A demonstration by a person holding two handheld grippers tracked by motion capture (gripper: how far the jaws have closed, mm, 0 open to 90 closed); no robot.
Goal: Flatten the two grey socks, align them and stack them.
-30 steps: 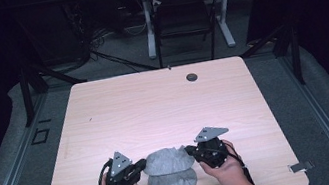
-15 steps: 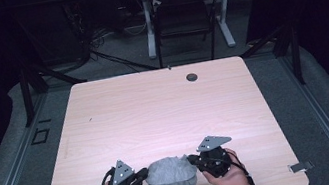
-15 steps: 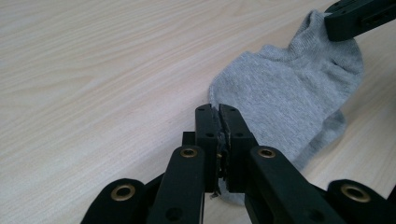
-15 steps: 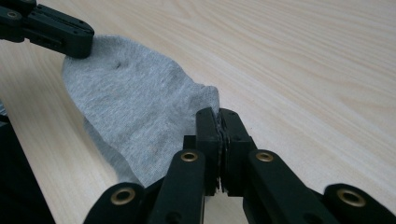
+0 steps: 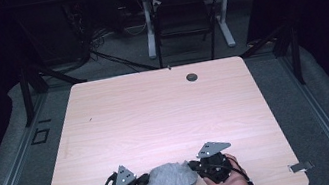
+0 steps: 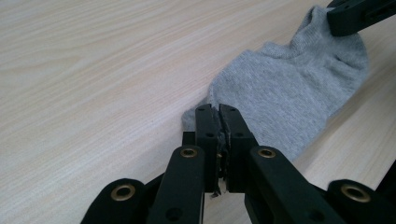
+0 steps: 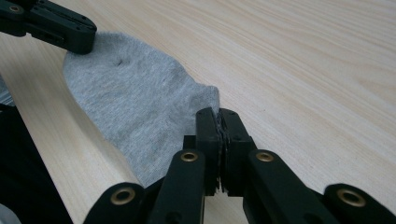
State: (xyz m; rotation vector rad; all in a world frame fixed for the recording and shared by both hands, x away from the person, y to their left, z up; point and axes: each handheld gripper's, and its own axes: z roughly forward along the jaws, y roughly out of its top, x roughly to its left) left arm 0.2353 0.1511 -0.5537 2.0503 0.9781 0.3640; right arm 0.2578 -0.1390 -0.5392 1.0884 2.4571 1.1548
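My left gripper (image 6: 219,109) and right gripper (image 7: 218,113) each pinched one end of the sock (image 5: 170,176), so it lay stretched flat on the table (image 5: 166,112).

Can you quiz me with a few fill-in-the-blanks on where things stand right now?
1. The left tool and the right tool each pinch an edge of a grey ____.
2. The sock sits between them near the table's ____ edge, on the person's side.
3. Both tools' jaws are ____ on the fabric.
4. A small dark round spot lies near the table's ____ edge.

Missing words: sock; near; shut; far
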